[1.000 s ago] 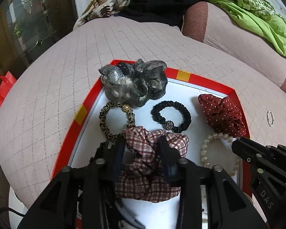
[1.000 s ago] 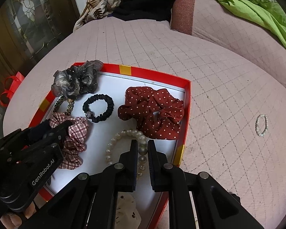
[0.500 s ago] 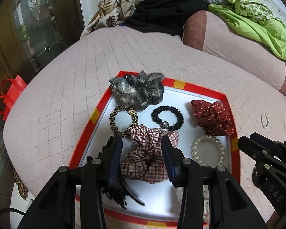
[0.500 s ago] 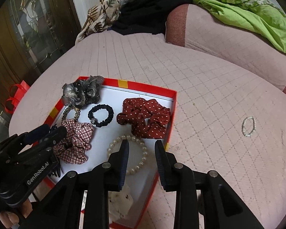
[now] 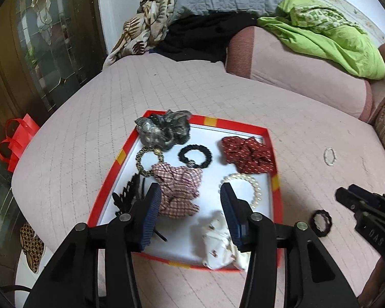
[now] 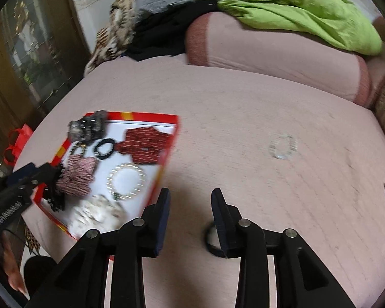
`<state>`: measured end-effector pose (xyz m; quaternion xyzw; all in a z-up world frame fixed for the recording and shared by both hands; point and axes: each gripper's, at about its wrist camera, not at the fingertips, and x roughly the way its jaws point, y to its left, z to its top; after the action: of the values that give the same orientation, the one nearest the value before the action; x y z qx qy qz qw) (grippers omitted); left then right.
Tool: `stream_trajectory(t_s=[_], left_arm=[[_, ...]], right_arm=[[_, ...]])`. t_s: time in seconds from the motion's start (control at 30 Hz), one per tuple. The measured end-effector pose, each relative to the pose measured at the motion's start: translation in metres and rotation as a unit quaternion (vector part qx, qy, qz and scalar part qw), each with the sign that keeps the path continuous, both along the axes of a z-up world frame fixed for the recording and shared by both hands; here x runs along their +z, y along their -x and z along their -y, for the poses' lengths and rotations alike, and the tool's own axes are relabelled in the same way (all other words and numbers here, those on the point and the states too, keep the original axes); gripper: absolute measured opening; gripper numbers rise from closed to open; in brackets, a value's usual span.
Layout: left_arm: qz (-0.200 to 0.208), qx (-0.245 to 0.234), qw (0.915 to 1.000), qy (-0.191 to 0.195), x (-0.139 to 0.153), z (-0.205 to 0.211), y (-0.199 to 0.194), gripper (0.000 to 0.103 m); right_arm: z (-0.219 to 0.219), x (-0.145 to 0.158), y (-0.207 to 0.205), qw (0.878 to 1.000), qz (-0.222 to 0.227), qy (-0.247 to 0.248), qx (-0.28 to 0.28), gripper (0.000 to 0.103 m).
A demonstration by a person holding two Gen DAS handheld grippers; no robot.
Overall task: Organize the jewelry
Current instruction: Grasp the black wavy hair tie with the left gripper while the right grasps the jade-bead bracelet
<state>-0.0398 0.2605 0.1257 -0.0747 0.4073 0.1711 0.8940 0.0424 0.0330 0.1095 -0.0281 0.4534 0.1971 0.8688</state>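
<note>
A red-rimmed white tray [image 5: 233,123] on the pink quilt holds a plaid scrunchie [image 5: 178,190], a pearl bracelet [image 5: 246,187], a red dotted scrunchie [image 5: 249,154], a black hair tie [image 5: 195,155] and a grey scrunchie [image 5: 164,131]. My left gripper [image 5: 191,200] hangs above the tray's near half, jaws opening and nothing between them. The right gripper [image 6: 190,197] is over bare quilt to the right of the tray [image 6: 172,138], jaws opening and empty. A black hair ring [image 6: 209,238] lies partly hidden behind its right finger. A small bead bracelet [image 6: 282,146] lies farther off.
The tray also holds a leopard hair tie [image 5: 148,160], a black feathery clip [image 5: 129,197] and a white scrunchie [image 5: 220,243]. A pink bolster [image 5: 295,71] with green cloth [image 5: 320,38] lines the far side. A red bag [image 5: 15,141] sits past the left edge.
Both grippers rose and drew back from the tray. The left jaws widened off the plaid scrunchie. The right jaws went from nearly shut at the pearl bracelet to open and swung right over the quilt.
</note>
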Motion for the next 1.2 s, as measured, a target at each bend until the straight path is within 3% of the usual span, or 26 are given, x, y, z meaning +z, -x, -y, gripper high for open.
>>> stream_trajectory(t_s=[0.33, 0.53, 0.77, 1.0, 1.2], left_arm=[[-0.001, -0.053, 0.9986, -0.002, 0.008, 0.06, -0.002, 0.048], [-0.016, -0.109, 0.9939, -0.008, -0.005, 0.111, -0.011, 0.048], [-0.05, -0.184, 0.9815, -0.011, -0.044, 0.166, -0.031, 0.048], [-0.08, -0.186, 0.979, 0.022, -0.075, 0.172, -0.061, 0.047], [-0.091, -0.195, 0.9763, 0.02, -0.087, 0.178, -0.075, 0.047]], right_arm=[[0.109, -0.03, 0.001, 0.996, -0.042, 0.006, -0.079, 0.041], [0.113, -0.046, 0.003, 0.997, -0.052, -0.009, -0.059, 0.041], [0.139, -0.055, -0.025, 0.995, -0.05, -0.024, -0.085, 0.041], [0.152, -0.058, -0.061, 0.995, -0.048, -0.033, -0.087, 0.041], [0.152, -0.067, -0.092, 0.994, -0.048, -0.031, -0.089, 0.041]])
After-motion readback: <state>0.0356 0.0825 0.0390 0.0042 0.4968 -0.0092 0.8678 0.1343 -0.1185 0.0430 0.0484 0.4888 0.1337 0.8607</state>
